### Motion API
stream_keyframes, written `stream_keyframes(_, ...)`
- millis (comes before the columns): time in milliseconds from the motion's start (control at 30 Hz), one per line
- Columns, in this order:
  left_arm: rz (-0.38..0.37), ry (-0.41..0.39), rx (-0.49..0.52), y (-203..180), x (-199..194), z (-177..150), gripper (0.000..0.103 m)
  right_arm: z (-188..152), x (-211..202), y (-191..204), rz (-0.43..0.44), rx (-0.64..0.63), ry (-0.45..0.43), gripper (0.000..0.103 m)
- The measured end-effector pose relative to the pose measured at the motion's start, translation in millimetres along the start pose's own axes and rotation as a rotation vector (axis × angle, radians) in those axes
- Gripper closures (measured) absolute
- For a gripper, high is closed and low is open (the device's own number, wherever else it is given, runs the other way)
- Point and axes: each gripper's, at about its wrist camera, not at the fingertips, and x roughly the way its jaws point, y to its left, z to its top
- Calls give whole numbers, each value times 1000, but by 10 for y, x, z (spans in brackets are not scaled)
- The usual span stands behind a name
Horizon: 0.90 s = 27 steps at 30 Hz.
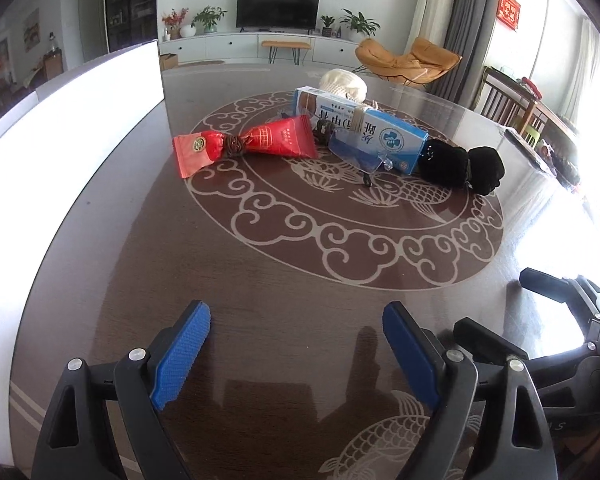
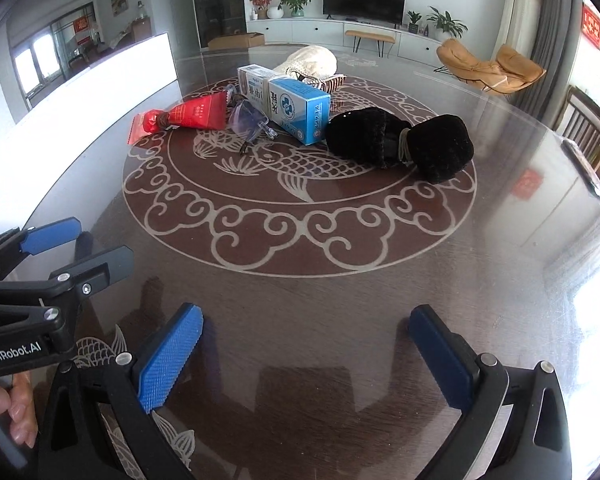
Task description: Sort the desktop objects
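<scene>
On the dark patterned table (image 1: pixel 260 272) lie a red snack packet (image 1: pixel 244 145) (image 2: pixel 184 117), clear glasses (image 1: pixel 354 151) (image 2: pixel 249 120), a blue-and-white box (image 1: pixel 364 128) (image 2: pixel 290 102), a black tied cloth bundle (image 1: pixel 462 164) (image 2: pixel 400 142) and a cream knitted item (image 1: pixel 343 85) (image 2: pixel 310 63) behind the box. My left gripper (image 1: pixel 296 320) (image 2: pixel 100 246) is open and empty, well short of the objects. My right gripper (image 2: pixel 306 320) (image 1: pixel 500 308) is open and empty, beside the left one.
A long white box (image 1: pixel 68 108) (image 2: pixel 80 108) runs along the table's left side. Wooden chairs (image 1: pixel 512 104) stand past the table's right edge. A TV and cabinet stand against the far wall.
</scene>
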Motion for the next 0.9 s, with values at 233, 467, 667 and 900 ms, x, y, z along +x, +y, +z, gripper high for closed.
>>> stream_keyframes(233,7,-10,-2,3,-23,-19,15,3,-4,-1,0,0,0,0)
stream_keyframes(467,14,-4,-4,3,-9,2,11,6,0,-10,-5,7,-1,0)
stream_keyframes(667,56,19,-29,46,19,5,0,7,8,-8,-7,8,0,0)
stream_keyframes(900,64,22,-22,35,22,-4,0,10,14,-6,-8,8,-1,0)
